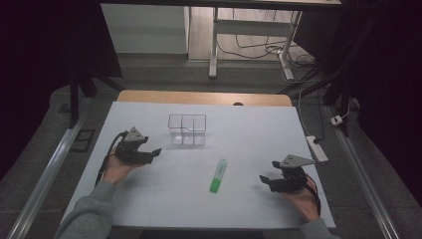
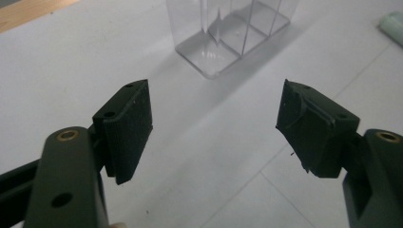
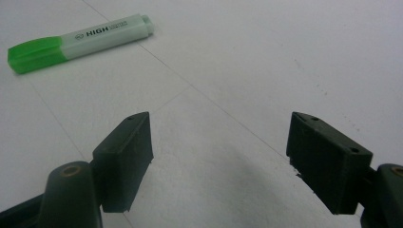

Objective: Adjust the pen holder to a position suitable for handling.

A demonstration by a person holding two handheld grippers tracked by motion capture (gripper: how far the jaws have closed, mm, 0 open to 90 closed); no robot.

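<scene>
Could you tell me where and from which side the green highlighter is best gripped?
I'd grip the highlighter across its pale barrel, mid-length, coming from above with the right gripper, which is open and nearer. It lies flat on the white table with free space on both long sides, so the fingers can straddle its narrow width; the green cap end looks likelier to slip off.

A white sheet covers the worktop (image 1: 259,129), whose wooden far edge (image 1: 199,97) shows bare. Beyond it lies grey floor (image 1: 164,74), where a white-framed desk (image 1: 214,50) stands over loose cables (image 1: 259,50). A power strip (image 1: 317,148) lies right of the worktop. Both sides are dark; metal rails (image 1: 45,184) run along them.
</scene>
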